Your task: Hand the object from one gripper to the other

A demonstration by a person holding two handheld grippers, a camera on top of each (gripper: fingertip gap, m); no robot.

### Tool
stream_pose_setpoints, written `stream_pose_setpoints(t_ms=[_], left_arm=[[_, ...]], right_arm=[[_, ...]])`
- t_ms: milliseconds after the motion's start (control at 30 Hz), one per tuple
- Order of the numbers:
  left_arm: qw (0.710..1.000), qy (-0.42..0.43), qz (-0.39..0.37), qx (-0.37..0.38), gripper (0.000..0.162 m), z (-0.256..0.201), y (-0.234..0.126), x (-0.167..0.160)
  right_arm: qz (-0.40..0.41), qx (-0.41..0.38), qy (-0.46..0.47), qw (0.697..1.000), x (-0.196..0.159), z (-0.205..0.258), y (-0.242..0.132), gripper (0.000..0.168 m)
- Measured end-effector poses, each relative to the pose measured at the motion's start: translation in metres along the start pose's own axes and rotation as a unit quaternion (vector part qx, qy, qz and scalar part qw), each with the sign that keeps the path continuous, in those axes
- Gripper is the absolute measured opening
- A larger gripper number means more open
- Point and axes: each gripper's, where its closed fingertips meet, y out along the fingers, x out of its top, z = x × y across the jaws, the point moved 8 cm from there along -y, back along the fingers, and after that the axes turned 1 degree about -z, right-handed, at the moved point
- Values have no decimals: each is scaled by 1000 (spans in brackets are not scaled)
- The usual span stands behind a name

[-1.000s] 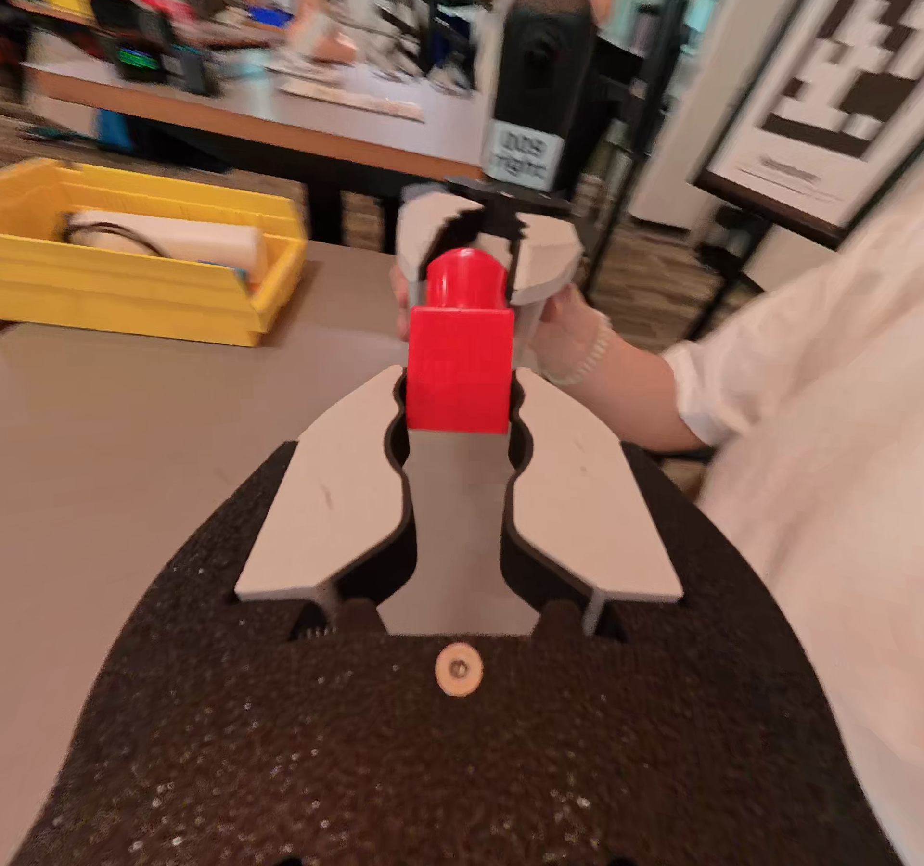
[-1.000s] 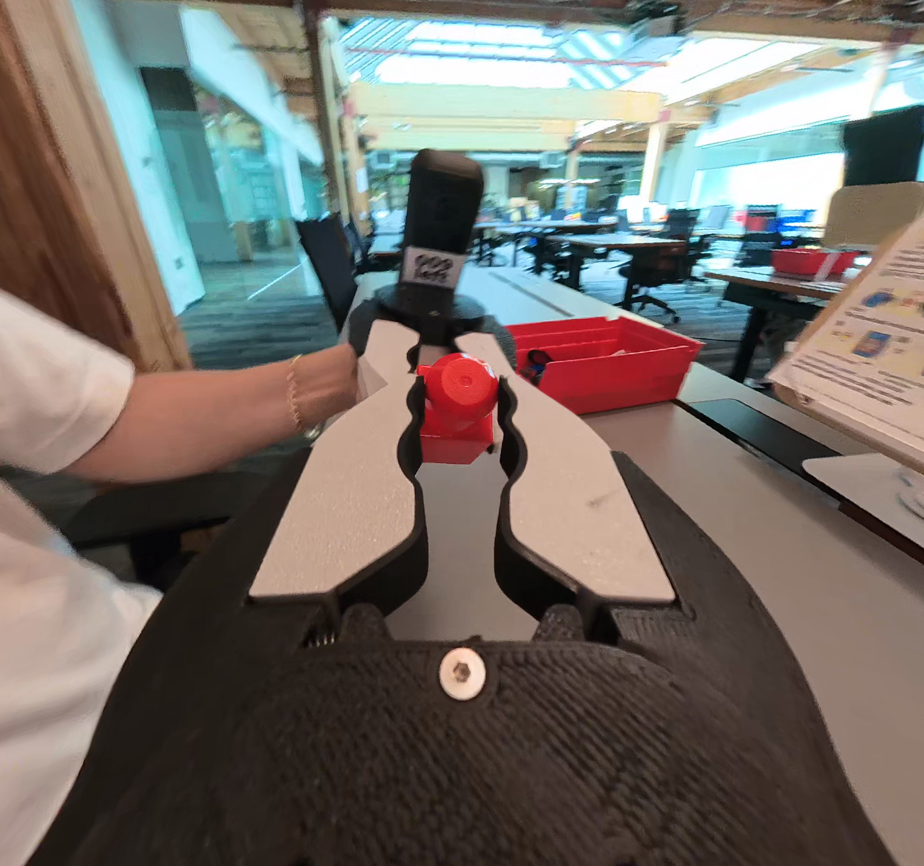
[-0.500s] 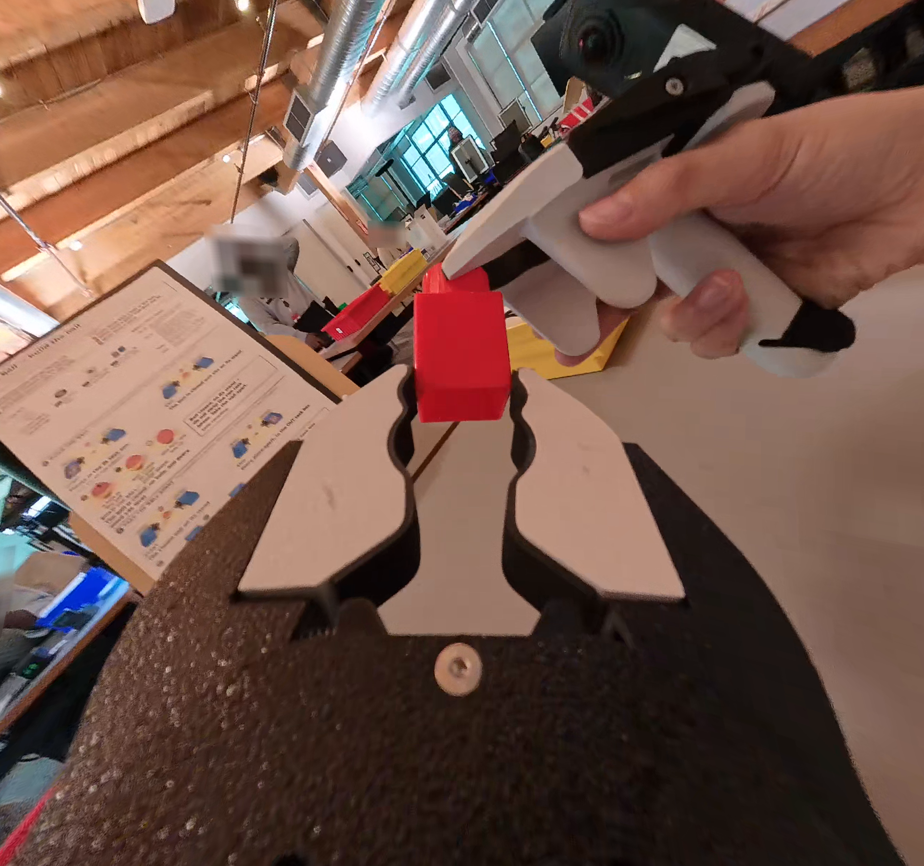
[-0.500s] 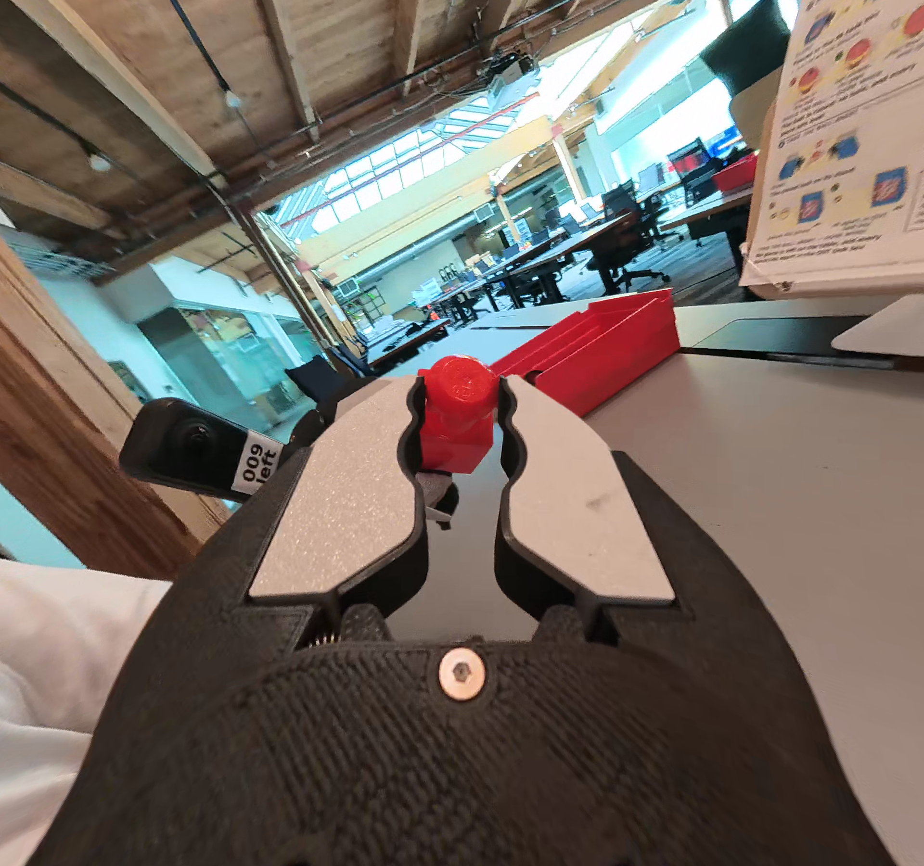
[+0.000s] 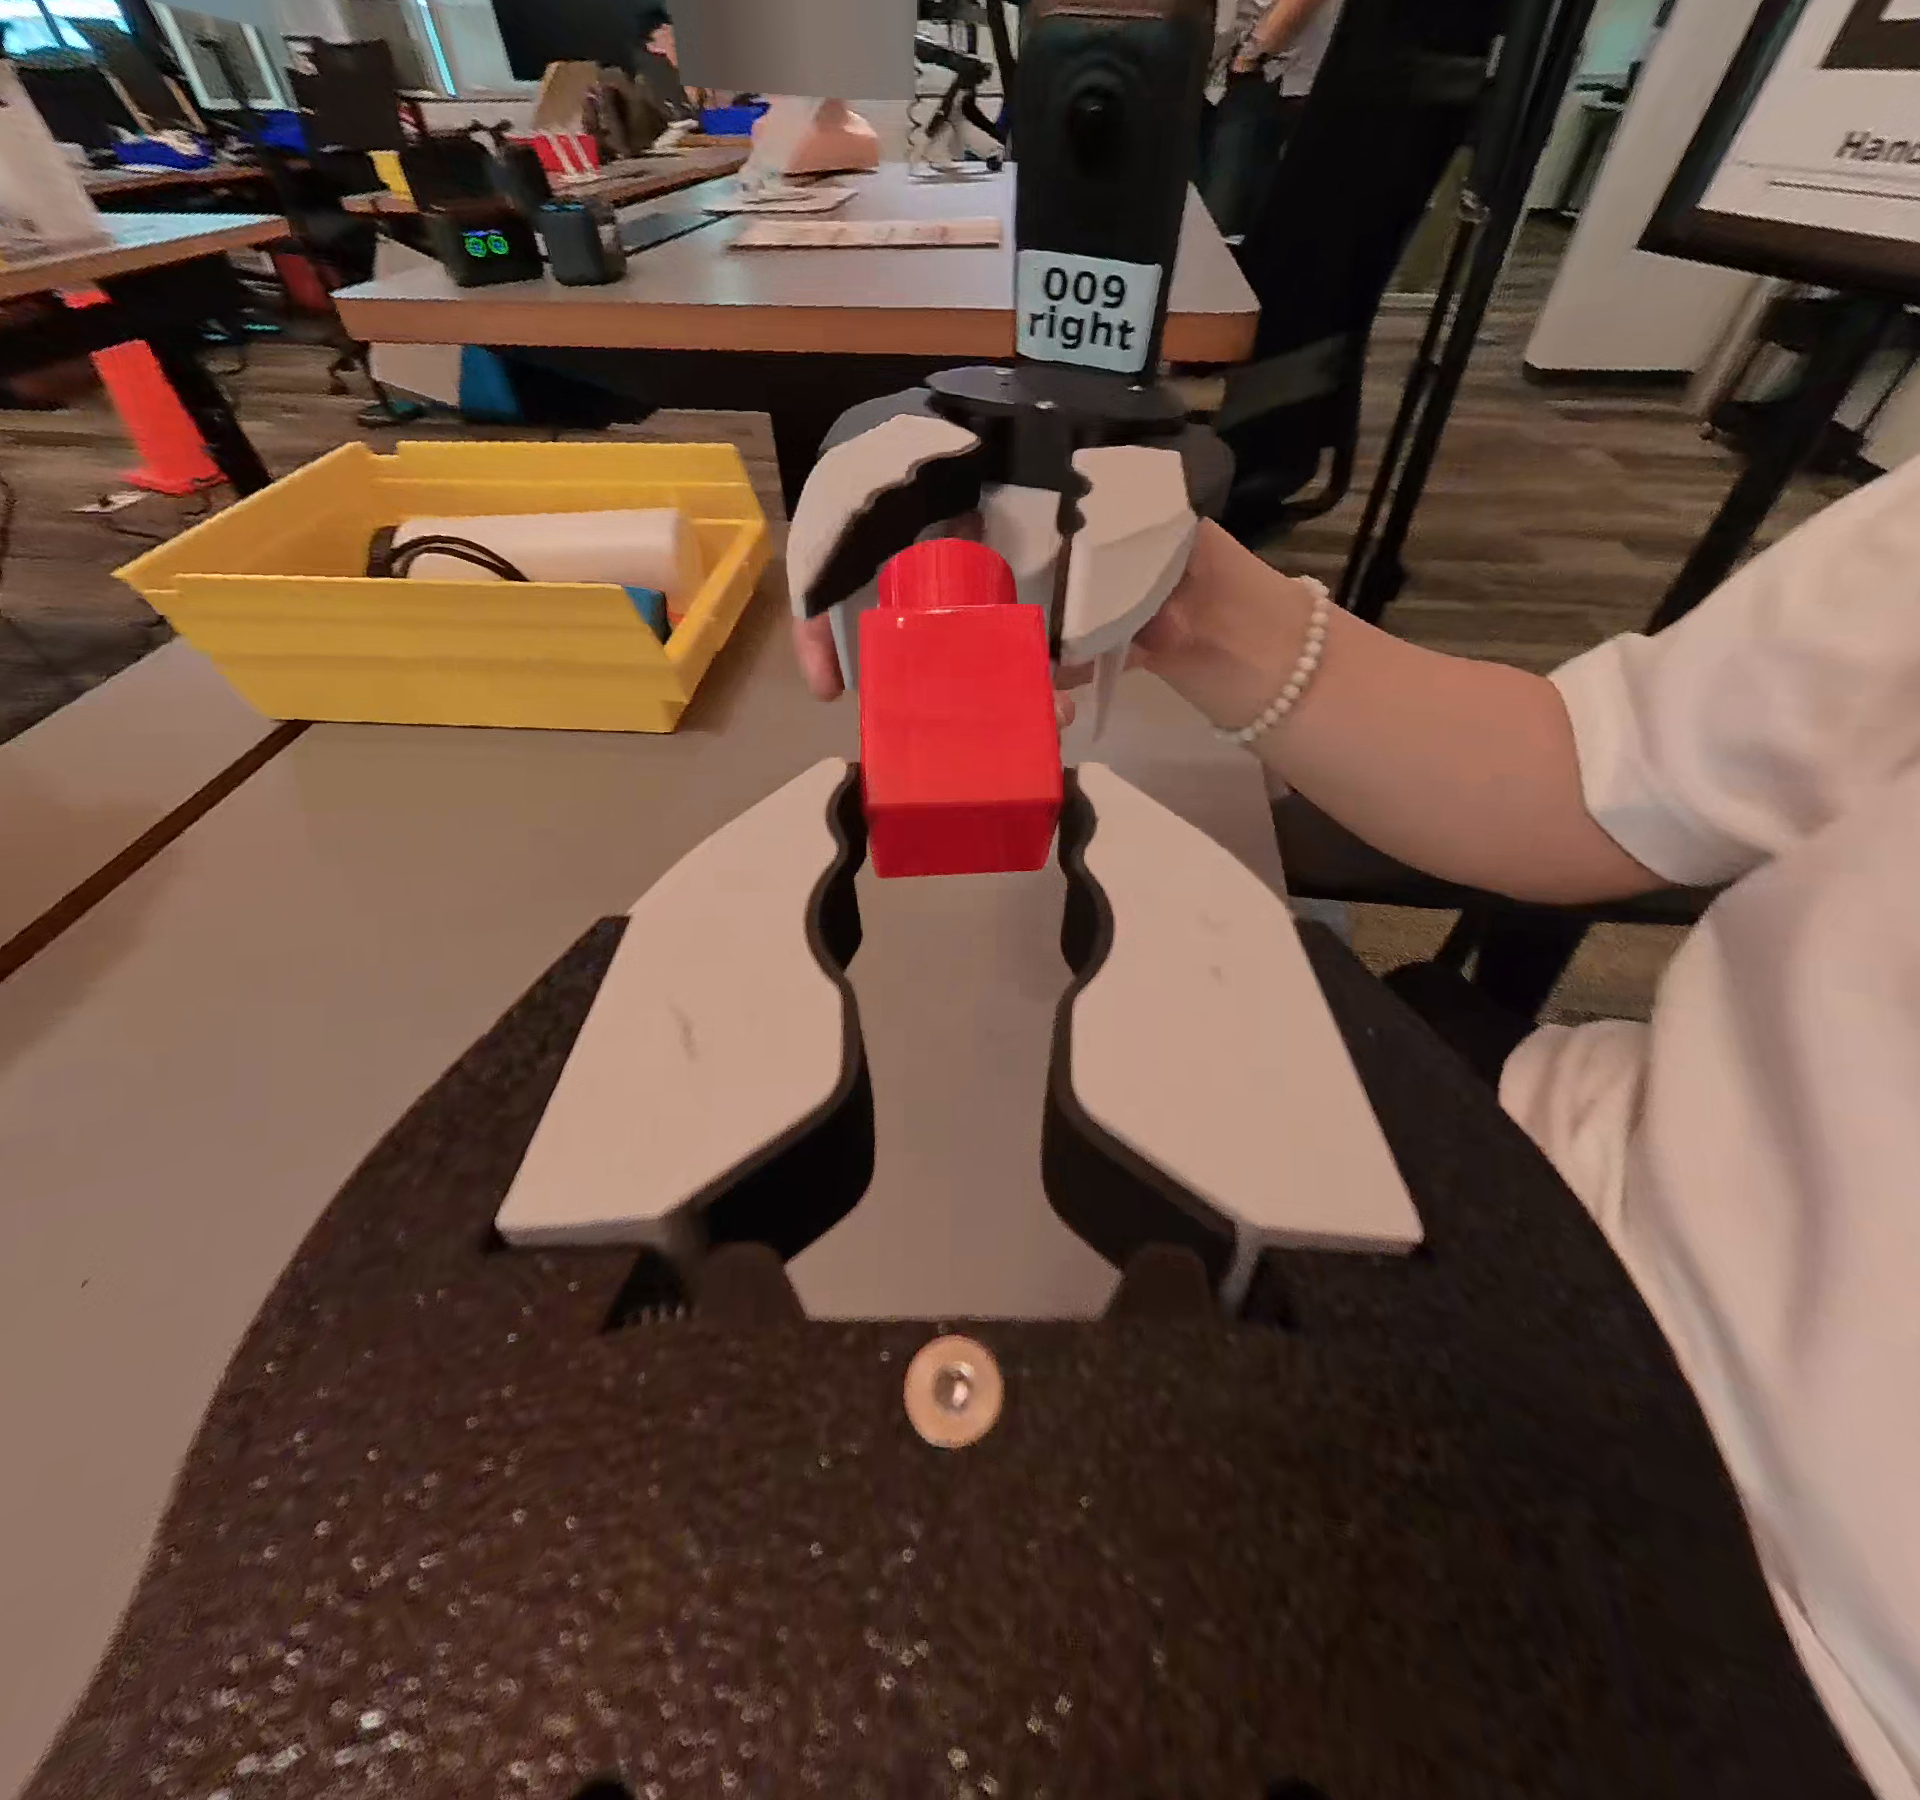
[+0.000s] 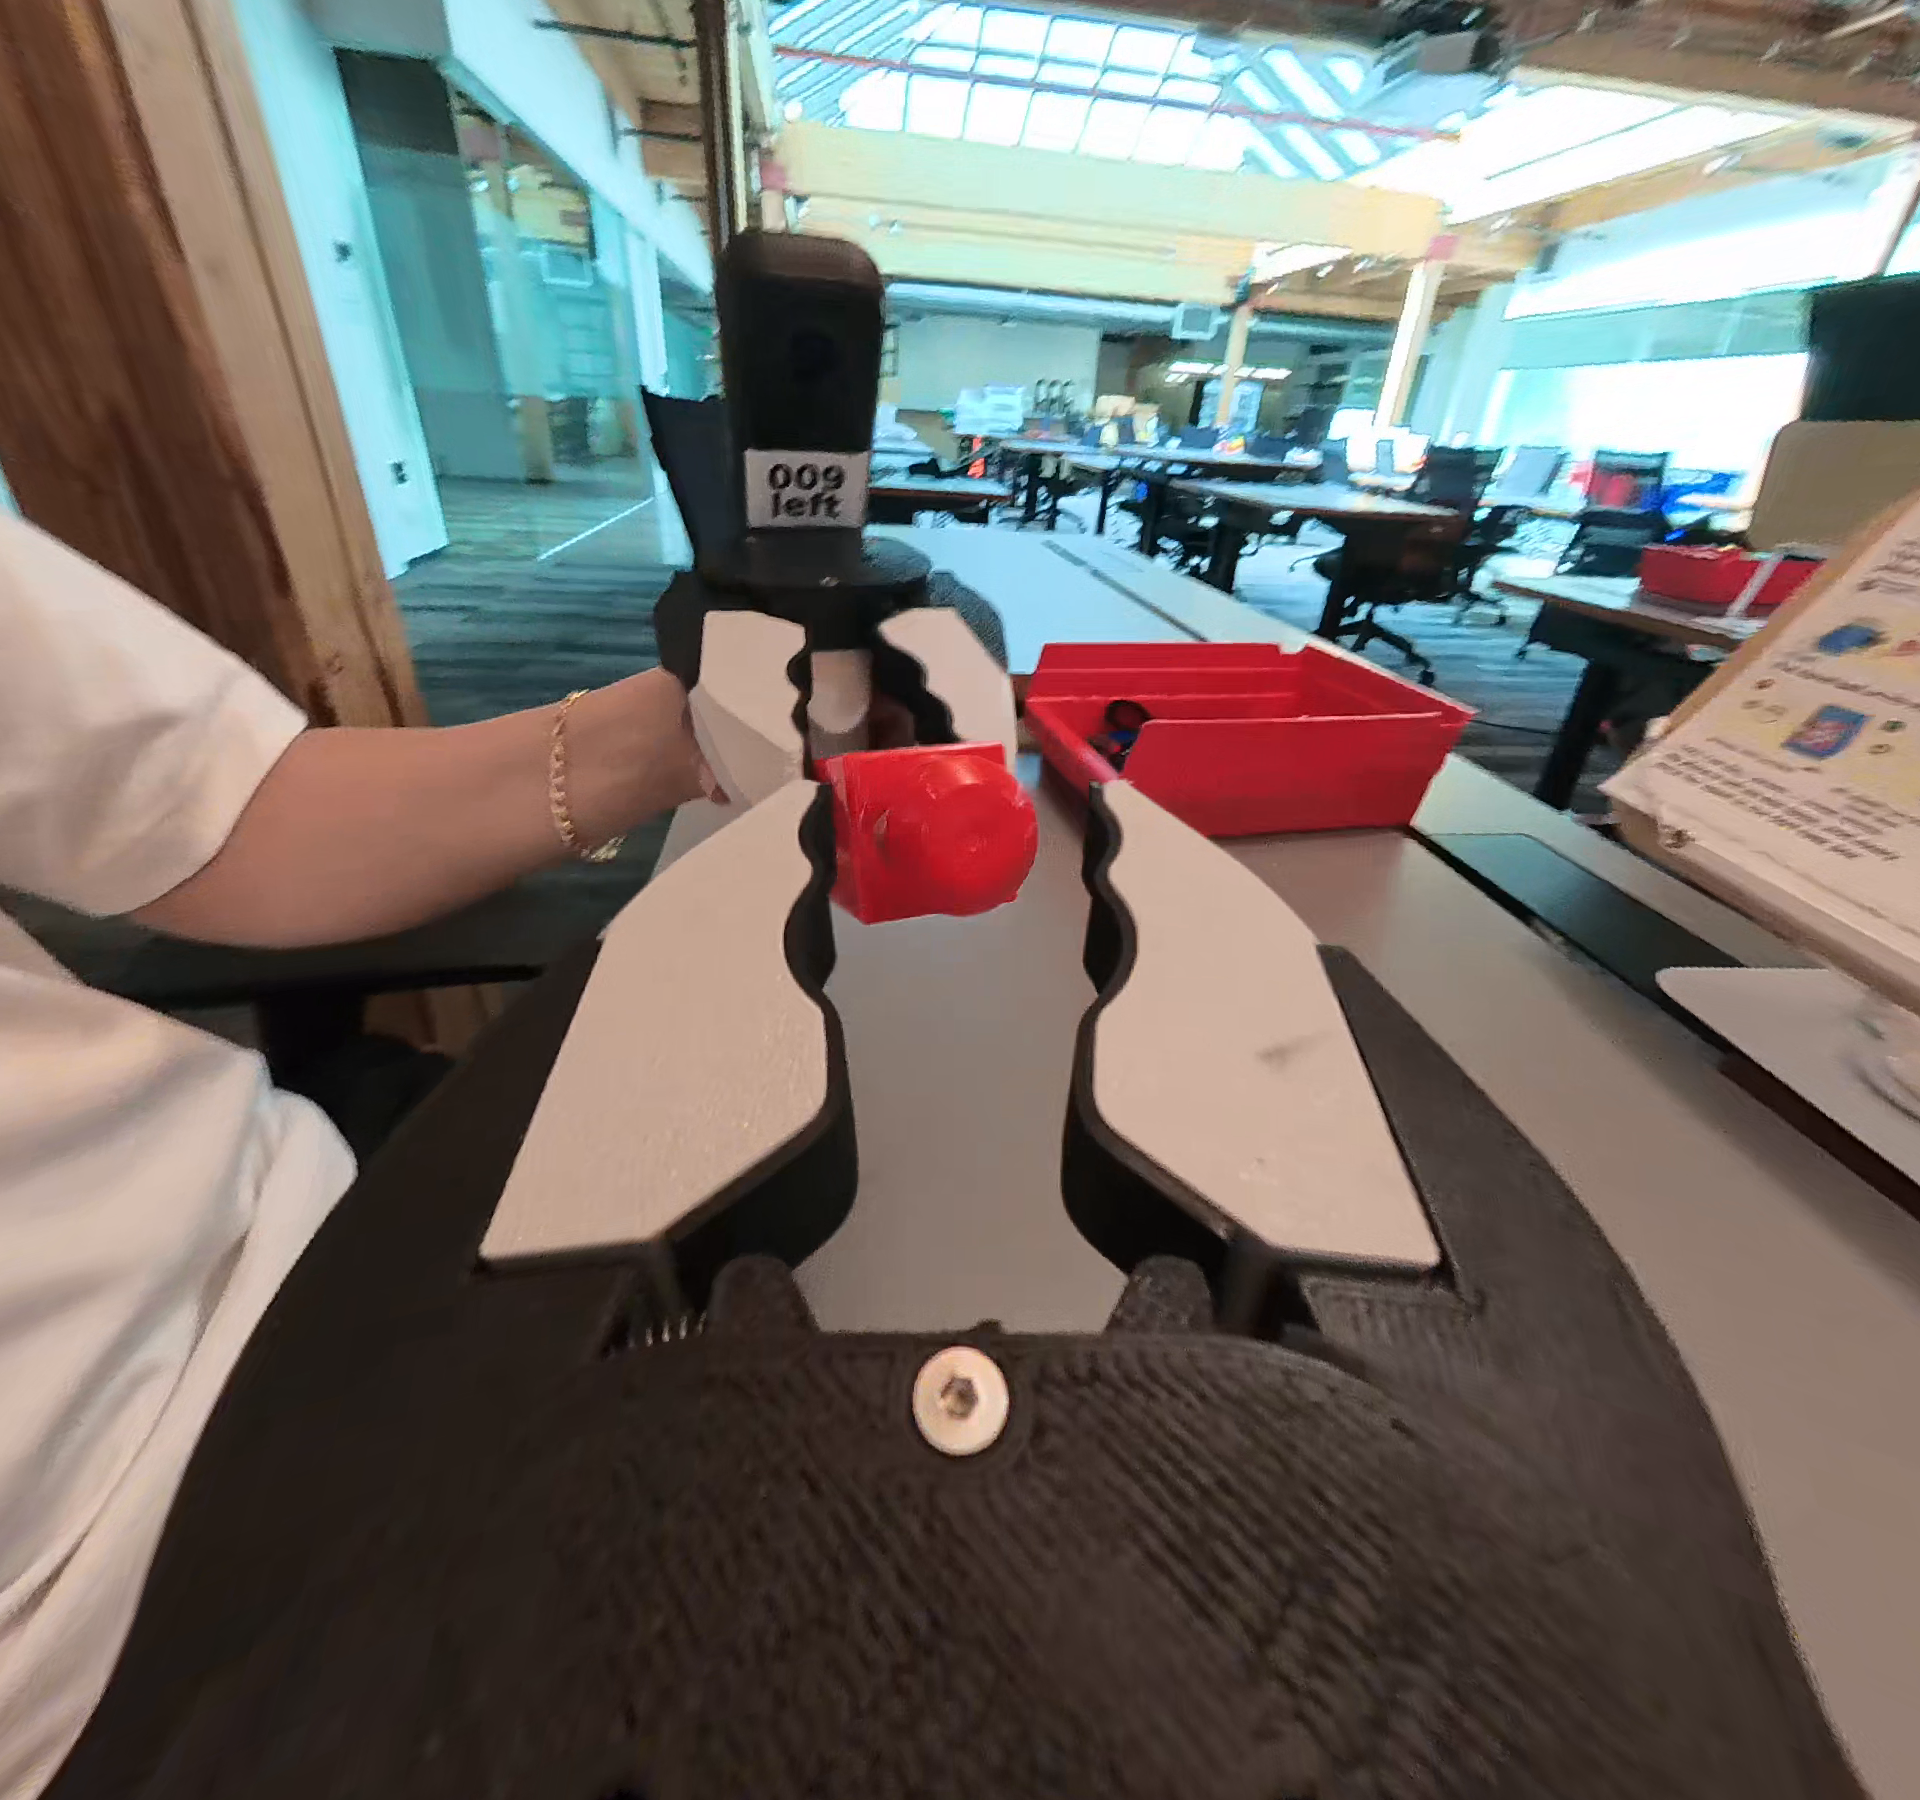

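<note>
— Left wrist view: left gripper (image 5: 958, 784) gripping what?
— Clamped on red plastic studded block (image 5: 956, 742). Right gripper (image 6: 956, 794) spread apart around it. White label (image 5: 1086, 311) on camera. Yellow plastic bin (image 5: 416, 670) holding white cylinder (image 5: 561, 545).

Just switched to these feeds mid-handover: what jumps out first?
The glossy red plastic block with a round stud stands out, clamped between the tips of the left hand-held gripper. In the right wrist view, the right hand-held gripper is open around the stud end, one finger close against the block, the other clear of it. Behind sit a yellow plastic bin on the left and a red plastic bin on the right.
</note>
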Motion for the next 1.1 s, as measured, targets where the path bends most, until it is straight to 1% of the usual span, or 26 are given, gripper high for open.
stream_pose_setpoints(t_ms=[67,167,233,267,300,333,367,400,467,533,567,600,667,733,800,867,900,933,967,1033,1100], left_arm=[[1000,-7,-2,-12,35,0,0,1],[1000,-8,-1,-23,35,1,-1,2],[1000,5,-2,-16,35,3,-2,2],[1000,14,-9,4,35,5,-2,3],[998,31,-21,45,37,9,-4,4],[994,55,-35,90,48,11,-6,5],[988,84,-43,123,51,10,-8,6],[981,120,-42,149,50,8,-8,6],[958,212,-12,190,53,1,-5,1],[922,307,20,234,57,-2,0,-3],[906,341,27,252,59,-2,2,-4],[896,361,33,258,61,-2,5,-5],[892,380,40,241,49,-2,8,-6],[891,394,31,225,36,-4,10,-7],[896,380,24,226,35,-4,11,-6],[908,346,8,235,35,-2,11,-4],[916,319,-4,242,35,1,10,-2],[926,288,-17,244,35,4,8,0],[939,251,-34,232,35,7,6,2],[969,165,-65,172,35,10,3,6],[988,95,-74,100,35,11,1,7]], right_arm=[[15,16,-2,1000,-3,2,3,39],[13,21,-9,1000,-3,4,5,36],[30,16,3,999,-4,2,6,36],[33,7,12,999,-4,0,6,36],[27,-19,23,999,-2,-5,6,35],[20,-53,49,997,-1,-11,5,35],[11,-79,89,993,1,-17,3,35],[-3,-88,128,988,2,-21,1,35],[-22,-87,195,977,2,-24,0,34],[-12,-74,221,972,-1,-23,2,34],[-8,-67,230,971,-3,-22,4,34],[-1,-52,240,969,-4,-20,6,34],[0,-32,260,965,-8,-18,10,34],[5,-4,286,958,-13,-18,12,34],[-13,2,300,954,-15,-20,12,34],[-37,0,271,962,-13,-21,11,34],[-40,-8,245,969,-12,-22,9,38],[-39,-26,200,979,-12,-23,7,49],[-33,-53,146,987,-11,-24,4,56],[-1,-79,39,996,-12,-20,-1,57],[18,-78,-25,996,-10,-14,-1,59]])
